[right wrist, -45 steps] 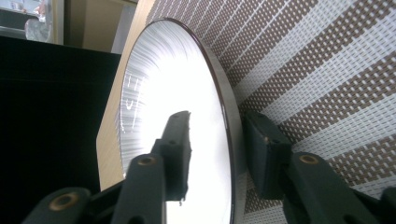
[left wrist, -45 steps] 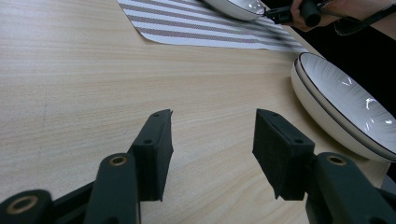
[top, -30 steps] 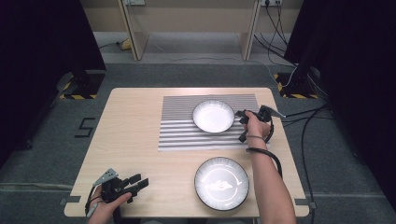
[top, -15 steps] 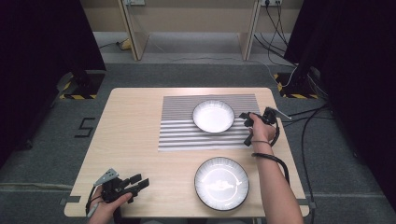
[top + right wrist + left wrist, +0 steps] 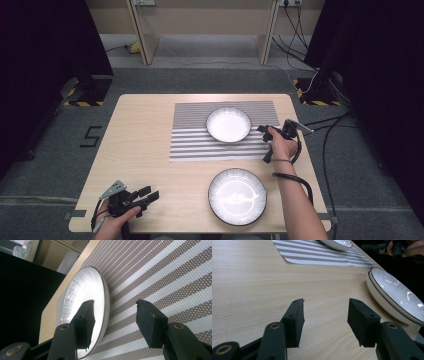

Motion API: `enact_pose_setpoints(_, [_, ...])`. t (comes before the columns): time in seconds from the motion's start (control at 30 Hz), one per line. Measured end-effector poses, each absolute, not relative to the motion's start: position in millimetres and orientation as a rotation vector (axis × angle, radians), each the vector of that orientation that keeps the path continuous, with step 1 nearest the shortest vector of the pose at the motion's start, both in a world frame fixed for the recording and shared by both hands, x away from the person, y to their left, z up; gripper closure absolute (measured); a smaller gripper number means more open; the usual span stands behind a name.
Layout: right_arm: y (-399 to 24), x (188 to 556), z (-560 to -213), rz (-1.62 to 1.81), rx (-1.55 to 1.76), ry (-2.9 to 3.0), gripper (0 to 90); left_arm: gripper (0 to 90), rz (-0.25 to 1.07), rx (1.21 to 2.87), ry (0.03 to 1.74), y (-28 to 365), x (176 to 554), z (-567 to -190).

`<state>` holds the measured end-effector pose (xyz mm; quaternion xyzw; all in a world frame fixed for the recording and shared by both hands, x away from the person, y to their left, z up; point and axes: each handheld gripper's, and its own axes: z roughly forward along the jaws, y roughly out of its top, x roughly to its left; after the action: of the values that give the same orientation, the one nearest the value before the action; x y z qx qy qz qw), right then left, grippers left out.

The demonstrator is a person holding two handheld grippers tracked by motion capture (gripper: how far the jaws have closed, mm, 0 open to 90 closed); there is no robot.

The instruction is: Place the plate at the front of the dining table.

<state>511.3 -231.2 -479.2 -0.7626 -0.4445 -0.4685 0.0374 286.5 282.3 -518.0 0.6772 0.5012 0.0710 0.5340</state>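
Observation:
A white ribbed plate [image 5: 228,124] [image 5: 82,302] lies on the striped placemat [image 5: 200,145] [image 5: 160,272]. A second white plate [image 5: 237,195] [image 5: 397,297] rests on bare wood near the front edge. My right gripper [image 5: 262,131] [image 5: 115,320] hovers just right of the mat's plate; its jaws have just been opening, stand open, and grip nothing, the plate's rim lying a little beyond them. At the front left corner my left gripper [image 5: 146,195] [image 5: 325,315] is open over bare wood with nothing between its pads.
The wooden table [image 5: 140,130] sits on grey carpet. Cables [image 5: 330,125] trail off its right side. Dark curtains flank both sides, and wooden furniture legs [image 5: 140,30] stand behind. The far plate [image 5: 337,243] and the right hand [image 5: 402,246] appear in the left gripper view.
The right hand has drawn its gripper rightward, away from the plate on the mat, with the jaws spreading wider. The left hand and both plates stayed put.

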Motion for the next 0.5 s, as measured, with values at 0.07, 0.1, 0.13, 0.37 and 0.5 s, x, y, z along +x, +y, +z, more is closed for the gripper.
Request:
enact_pose_setpoints(0.07, [-231.8,510.1,-479.5,-1.441,-2.338,-1.369,48.8,46.7,0.169,1.613,1.195,282.3,286.6,-518.0])
enact_pose_setpoints(0.1, [-232.3,508.9,-479.3,-1.442,-2.337,-1.371,48.7,46.7,0.168,1.613,1.195,282.3,286.6,-518.1])
enact_pose_setpoints(0.13, [-232.6,508.0,-479.0,-1.442,-2.335,-1.376,48.7,46.7,0.168,1.613,1.195,282.0,286.5,-518.1])
enact_pose_setpoints(0.37, [-233.7,500.3,-476.9,-1.453,-2.32,-1.4,47.8,46.8,0.166,1.615,1.193,280.9,286.5,-518.2])
enact_pose_setpoints(0.5, [-234.4,496.2,-476.2,-1.466,-2.306,-1.39,47.6,46.7,0.166,1.615,1.193,281.0,286.4,-518.2])
